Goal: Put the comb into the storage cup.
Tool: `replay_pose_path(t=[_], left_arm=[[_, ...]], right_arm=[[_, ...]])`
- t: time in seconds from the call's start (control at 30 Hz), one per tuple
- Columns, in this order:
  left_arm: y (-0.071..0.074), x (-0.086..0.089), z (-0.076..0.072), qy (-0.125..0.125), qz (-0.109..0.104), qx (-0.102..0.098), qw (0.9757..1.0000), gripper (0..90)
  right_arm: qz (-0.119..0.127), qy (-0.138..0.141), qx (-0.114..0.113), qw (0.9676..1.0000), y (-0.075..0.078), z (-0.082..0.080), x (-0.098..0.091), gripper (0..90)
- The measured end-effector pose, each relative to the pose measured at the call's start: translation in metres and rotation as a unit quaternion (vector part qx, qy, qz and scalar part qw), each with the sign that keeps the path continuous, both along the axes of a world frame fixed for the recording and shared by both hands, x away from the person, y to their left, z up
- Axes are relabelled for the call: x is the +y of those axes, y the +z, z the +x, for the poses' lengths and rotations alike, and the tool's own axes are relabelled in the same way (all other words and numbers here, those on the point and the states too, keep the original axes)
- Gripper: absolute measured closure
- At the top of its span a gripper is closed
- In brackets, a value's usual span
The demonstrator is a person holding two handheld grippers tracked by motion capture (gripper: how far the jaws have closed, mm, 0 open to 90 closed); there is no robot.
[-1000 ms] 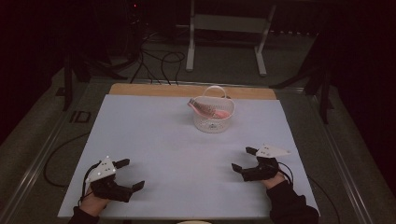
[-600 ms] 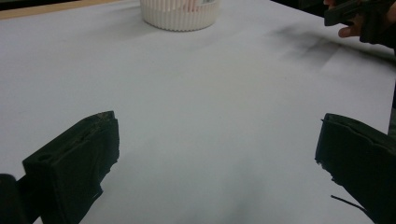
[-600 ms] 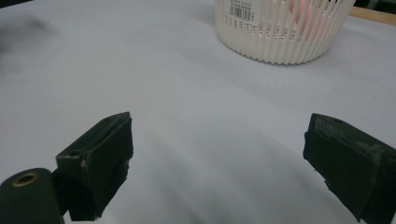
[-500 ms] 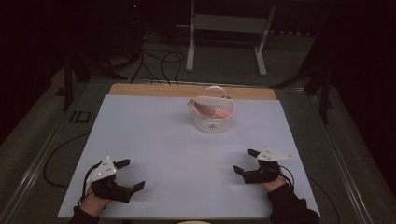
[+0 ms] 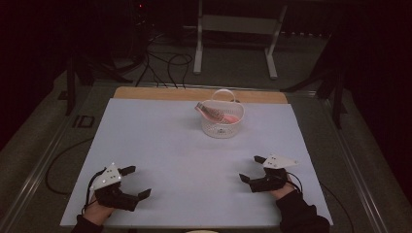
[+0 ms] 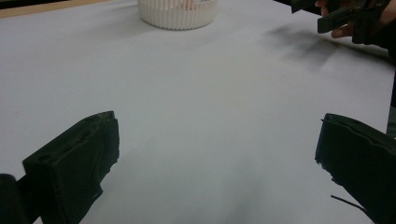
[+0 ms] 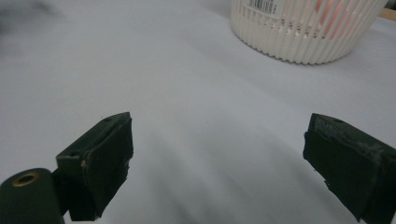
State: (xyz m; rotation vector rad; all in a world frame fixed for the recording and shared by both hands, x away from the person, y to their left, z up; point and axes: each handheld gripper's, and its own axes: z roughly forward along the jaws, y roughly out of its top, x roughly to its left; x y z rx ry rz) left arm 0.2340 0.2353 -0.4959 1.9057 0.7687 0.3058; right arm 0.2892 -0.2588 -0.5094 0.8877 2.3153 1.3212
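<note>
Near the table's front edge, the right gripper [image 5: 253, 170] and left gripper [image 5: 137, 183] both rest with jaws spread wide and nothing between them. Well ahead, toward the far edge, stands the white slatted basket [image 5: 222, 127] with a pink item [image 5: 232, 118] lying inside. A good approach would probably come high over the basket's rim, jaws kept apart and clear of the handle.

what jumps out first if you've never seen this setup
The white slatted basket stands alone at the far middle of the pale table, with pinkish packets inside. Near the front edge, the left gripper and right gripper rest at opposite corners, jaws wide apart, holding nothing.
</note>
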Motion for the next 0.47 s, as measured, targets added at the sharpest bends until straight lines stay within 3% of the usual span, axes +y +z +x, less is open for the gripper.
replay_pose_path(t=[0.2,0.47], left_arm=[[0.0003,-0.0002,-0.0006,0.001,0.001,-0.001,1.0,0.1],[0.0002,-0.0004,-0.0005,0.0,0.002,-0.001,1.0,0.1]], right_arm=[[-0.006,0.002,-0.001,1.0,0.0008,-0.0008,0.0017,8.4],[-0.034,0.008,0.001,0.9994,-0.0004,-0.0019,0.006,8.4]])
